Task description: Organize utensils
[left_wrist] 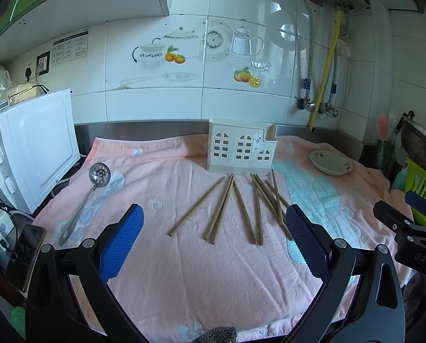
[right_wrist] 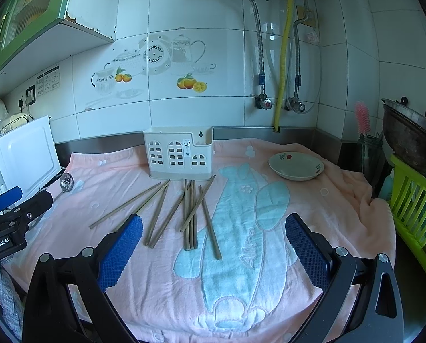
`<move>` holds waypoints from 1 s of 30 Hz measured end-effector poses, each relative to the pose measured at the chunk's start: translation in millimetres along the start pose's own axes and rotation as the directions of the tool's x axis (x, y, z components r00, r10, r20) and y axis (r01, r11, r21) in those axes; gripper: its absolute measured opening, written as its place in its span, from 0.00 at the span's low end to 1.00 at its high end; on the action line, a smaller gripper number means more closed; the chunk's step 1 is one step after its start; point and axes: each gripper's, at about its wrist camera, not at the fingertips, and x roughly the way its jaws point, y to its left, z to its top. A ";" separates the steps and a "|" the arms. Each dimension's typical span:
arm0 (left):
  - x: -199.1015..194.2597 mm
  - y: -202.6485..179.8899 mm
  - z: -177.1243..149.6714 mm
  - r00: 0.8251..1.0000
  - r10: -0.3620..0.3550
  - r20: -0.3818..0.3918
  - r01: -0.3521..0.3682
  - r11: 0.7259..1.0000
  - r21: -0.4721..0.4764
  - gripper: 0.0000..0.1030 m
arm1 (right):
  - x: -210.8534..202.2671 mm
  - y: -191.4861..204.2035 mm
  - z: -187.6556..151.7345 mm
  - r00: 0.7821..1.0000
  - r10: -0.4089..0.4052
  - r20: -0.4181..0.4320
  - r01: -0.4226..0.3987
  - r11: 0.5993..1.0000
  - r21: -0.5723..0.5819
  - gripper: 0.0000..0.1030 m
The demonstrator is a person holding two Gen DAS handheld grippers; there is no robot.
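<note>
On the pink towel (left_wrist: 161, 271), a slotted ladle (left_wrist: 82, 200) lies at the left, bowl far, handle running near-left. The wooden chopsticks (left_wrist: 235, 208) fan out mid-towel, long axes near to far, far tips converging toward the cream utensil holder (left_wrist: 240, 148); its contents cannot be seen. A shallow bowl (right_wrist: 295, 165) sits far right. The left gripper (left_wrist: 214, 240) and right gripper (right_wrist: 213, 245) hover with jaws wide, holding nothing.

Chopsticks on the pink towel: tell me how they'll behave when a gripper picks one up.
The chopsticks look thin, straight and stiff, so one probably won't flex. Several cross and touch, so lifting one may drag its neighbours. The soft towel likely stops rolling, but they lie flat on it, so open fingers may pinch cloth too.
</note>
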 end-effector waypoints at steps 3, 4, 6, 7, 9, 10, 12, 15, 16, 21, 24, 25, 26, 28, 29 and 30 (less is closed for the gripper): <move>1.1 0.4 0.2 1.000 0.000 -0.002 0.000 1.000 -0.001 0.95 | 0.2 0.0 -0.1 1.000 0.000 -0.001 0.000 1.000 0.001 0.94; 1.3 0.2 -0.1 1.000 -0.001 -0.003 0.001 1.000 -0.001 0.95 | 0.7 0.4 -0.4 1.000 -0.001 -0.002 0.001 1.000 0.000 0.94; 1.5 0.8 -0.2 1.000 -0.002 -0.004 0.002 1.000 -0.002 0.95 | 1.3 1.0 -0.4 1.000 -0.001 -0.004 0.001 1.000 -0.001 0.94; 1.7 0.9 -0.5 1.000 -0.002 -0.006 0.002 1.000 -0.002 0.95 | 1.8 1.0 -0.4 1.000 -0.001 -0.005 0.001 1.000 -0.002 0.94; 1.8 1.3 -0.1 1.000 -0.001 -0.007 0.001 1.000 -0.003 0.95 | 1.9 1.6 -0.4 1.000 -0.003 -0.005 0.003 1.000 -0.002 0.94; 1.9 1.4 -0.2 1.000 -0.002 -0.008 0.002 1.000 -0.004 0.95 | 2.1 1.4 -0.5 1.000 -0.001 -0.005 0.001 1.000 -0.001 0.94; 2.2 1.5 -0.6 1.000 0.000 -0.009 0.000 1.000 -0.004 0.95 | 2.8 1.7 -1.0 1.000 -0.003 -0.006 0.003 1.000 -0.002 0.94; 4.0 1.8 0.1 1.000 0.001 -0.014 -0.001 1.000 -0.007 0.95 | 4.4 1.7 -0.6 1.000 0.000 -0.008 0.000 1.000 -0.002 0.94; 4.9 2.1 0.9 1.000 0.001 -0.016 -0.001 1.000 -0.008 0.95 | 4.9 1.9 -0.7 1.000 0.000 -0.009 0.000 1.000 -0.002 0.94; 7.6 2.4 1.2 1.000 0.001 -0.023 -0.002 1.000 -0.011 0.95 | 6.8 2.0 -1.4 1.000 0.003 -0.015 -0.003 1.000 -0.001 0.94; 11.4 2.1 1.6 0.999 0.004 -0.032 -0.004 1.000 -0.012 0.95 | 7.8 1.9 -1.0 1.000 0.002 -0.016 -0.002 1.000 -0.001 0.94; 12.3 2.4 1.8 0.999 0.003 -0.034 -0.004 1.000 -0.013 0.95 | 9.2 1.4 -0.4 1.000 0.003 -0.018 -0.003 1.000 0.001 0.94; 13.0 2.8 1.8 0.999 0.002 -0.035 -0.003 1.000 -0.014 0.95 | 10.2 1.7 -0.2 1.000 0.002 -0.020 -0.002 1.000 0.002 0.94; 14.6 3.1 2.2 0.999 0.004 -0.037 -0.004 1.000 -0.014 0.95 | 12.5 1.5 0.2 1.000 0.003 -0.023 -0.003 1.000 0.001 0.94; 15.1 3.6 2.2 0.999 0.004 -0.039 -0.004 1.000 -0.014 0.95 | 13.9 1.9 0.5 1.000 0.003 -0.024 -0.003 1.000 0.001 0.94; 16.4 3.8 2.5 0.999 0.003 -0.042 -0.004 1.000 -0.014 0.95 | 14.4 2.2 0.6 1.000 0.003 -0.025 -0.003 1.000 0.001 0.94</move>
